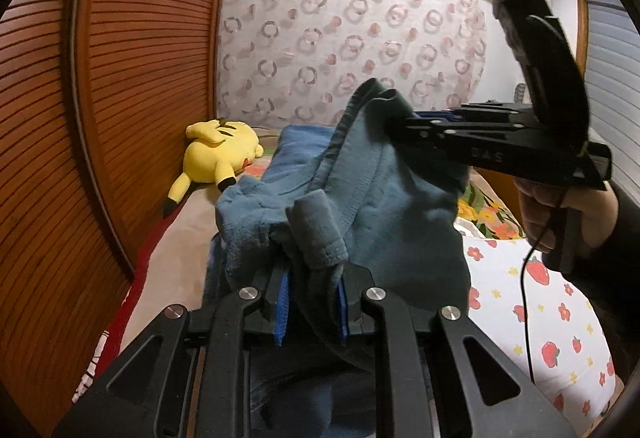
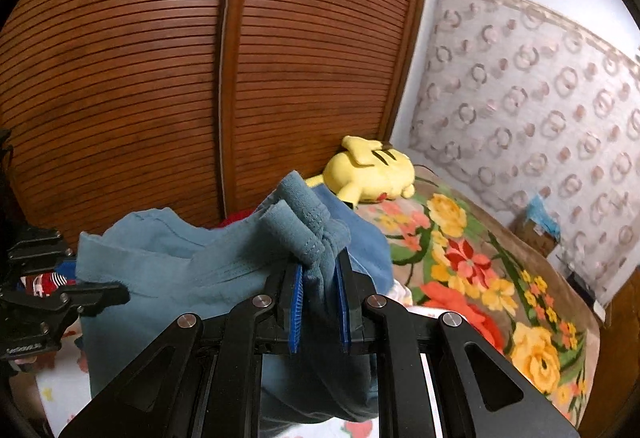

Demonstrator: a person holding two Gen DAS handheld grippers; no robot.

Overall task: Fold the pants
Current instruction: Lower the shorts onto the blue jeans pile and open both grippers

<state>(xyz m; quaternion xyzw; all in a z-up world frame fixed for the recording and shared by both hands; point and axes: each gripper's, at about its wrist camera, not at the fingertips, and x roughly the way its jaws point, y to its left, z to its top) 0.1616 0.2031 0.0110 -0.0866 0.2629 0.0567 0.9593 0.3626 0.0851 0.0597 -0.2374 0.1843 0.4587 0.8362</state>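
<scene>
While I hold the blue pants (image 1: 384, 198) above the bed (image 1: 176, 238), near the yellow plush (image 1: 218, 150), both jaws pinch fabric; right gripper (image 1: 394, 126) reads "DAS", left gripper (image 1: 310, 302) unlabelled.

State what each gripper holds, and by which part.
Both hold the blue-grey pants: the left gripper pinches a stitched hem edge, the right gripper another bunched hem.

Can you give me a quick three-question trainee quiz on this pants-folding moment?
1. True or false: both grippers are shut on the pants.
2. Which toy lies by the wardrobe: A) teddy bear, B) yellow plush, C) doll?
3. What pattern covers the blanket?

Key:
1. True: left gripper and right gripper each pinch fabric.
2. B, the yellow plush.
3. Flowers.
</scene>
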